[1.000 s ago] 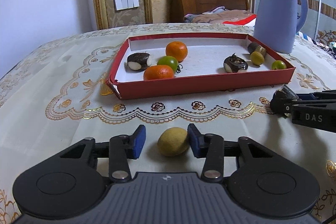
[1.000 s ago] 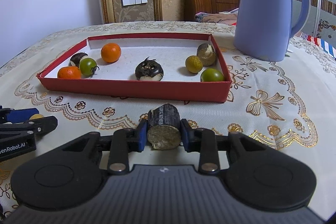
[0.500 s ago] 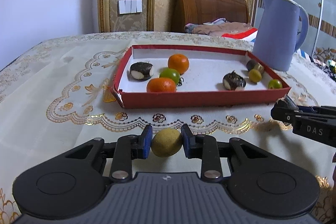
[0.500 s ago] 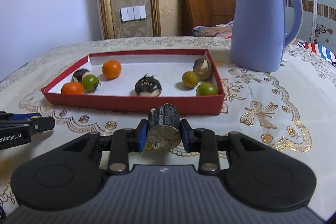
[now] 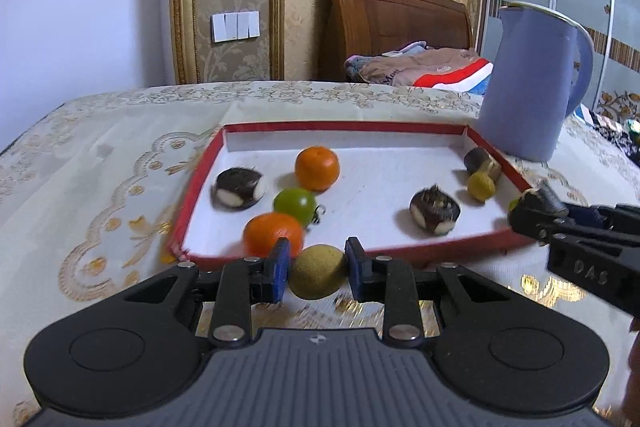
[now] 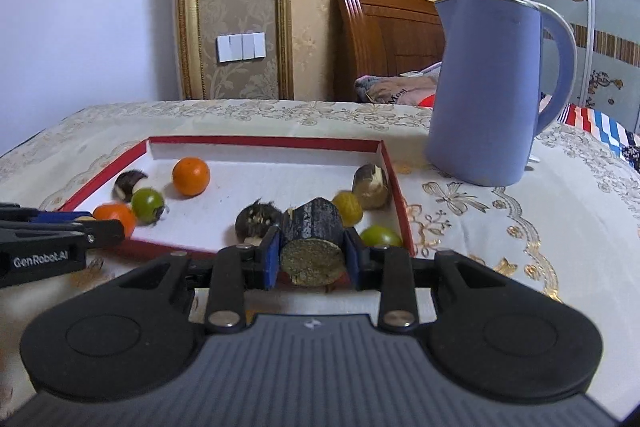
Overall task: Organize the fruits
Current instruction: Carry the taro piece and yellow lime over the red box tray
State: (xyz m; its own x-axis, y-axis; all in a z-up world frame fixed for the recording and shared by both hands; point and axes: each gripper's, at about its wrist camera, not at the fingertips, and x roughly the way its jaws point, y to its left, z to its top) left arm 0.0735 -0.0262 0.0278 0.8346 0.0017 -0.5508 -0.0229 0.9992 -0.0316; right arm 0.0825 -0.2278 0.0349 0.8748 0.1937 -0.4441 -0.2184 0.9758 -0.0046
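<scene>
Left wrist view: the left hand-held gripper (image 5: 317,270) is clamped on a yellow-green fruit (image 5: 317,276) at lower centre; the red tray (image 5: 400,253) lies directly ahead, its near wall just beyond.

Right wrist view: the right hand-held gripper (image 6: 312,257) is clamped on a dark cut stalk piece (image 6: 313,247), long axis pointing into the tray's lower right.

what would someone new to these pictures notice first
Each gripper is carrying something near the front of the shallow red cardboard tray: the left gripper clamps a round yellow-green fruit, and the right gripper clamps a dark cut cylinder chunk. In the tray lie orange, green and dark fruits. A tall lavender kettle stands behind the tray's right corner.
</scene>
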